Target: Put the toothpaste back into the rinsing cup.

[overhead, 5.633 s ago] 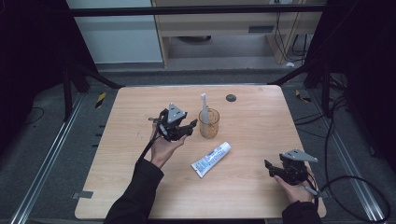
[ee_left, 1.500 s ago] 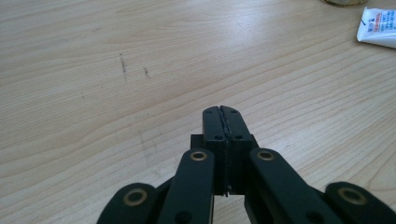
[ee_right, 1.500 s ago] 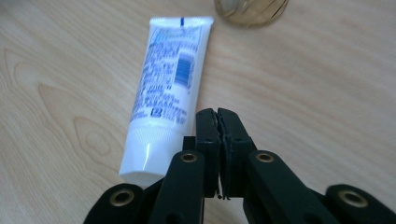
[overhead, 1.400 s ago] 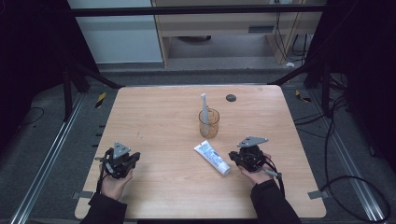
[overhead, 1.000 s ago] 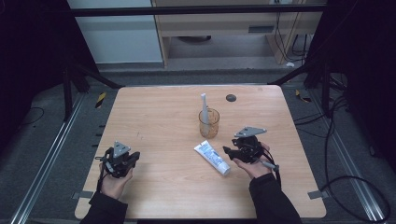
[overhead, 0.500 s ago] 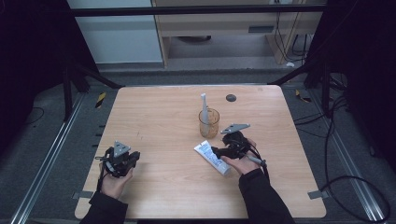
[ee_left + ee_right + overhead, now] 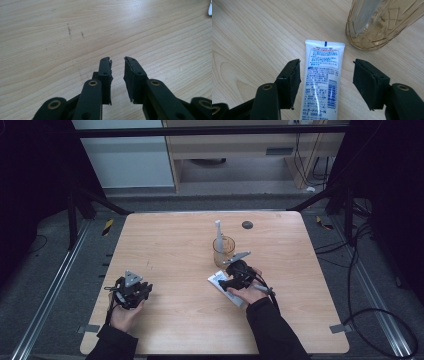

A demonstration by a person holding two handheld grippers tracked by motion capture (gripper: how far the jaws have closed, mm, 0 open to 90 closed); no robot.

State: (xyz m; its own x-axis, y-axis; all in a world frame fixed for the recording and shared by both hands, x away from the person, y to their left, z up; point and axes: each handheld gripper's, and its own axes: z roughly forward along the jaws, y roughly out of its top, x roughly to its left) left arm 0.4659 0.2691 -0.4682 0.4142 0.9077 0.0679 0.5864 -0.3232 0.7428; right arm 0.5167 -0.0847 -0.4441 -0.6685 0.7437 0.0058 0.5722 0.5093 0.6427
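— Moved in from the right edge toward the tube since earlier: right gripper [image 7: 231, 283], now straddling the toothpaste tube [image 7: 323, 75], jaws spread wide, pads clear of both sides. Nothing pinched yet.

— And the left gripper [image 7: 117, 75]?

— Parked near the table's [image 7: 170, 245] front-left corner, jaws just opened partway, nothing between them.

— Best way to take the tube?

— Probably lower squarely, centre over the flat body, close gently; soft plastic, likely to squash or squirt. Crimped flat end pointing toward the glass cup [image 7: 384, 22], just beside it, so best to avoid nudging that.

— Cup details?

— Amber, cut-pattern glass, toothbrush [image 7: 218, 235] standing upright inside. Smooth pale wood grain underneath.
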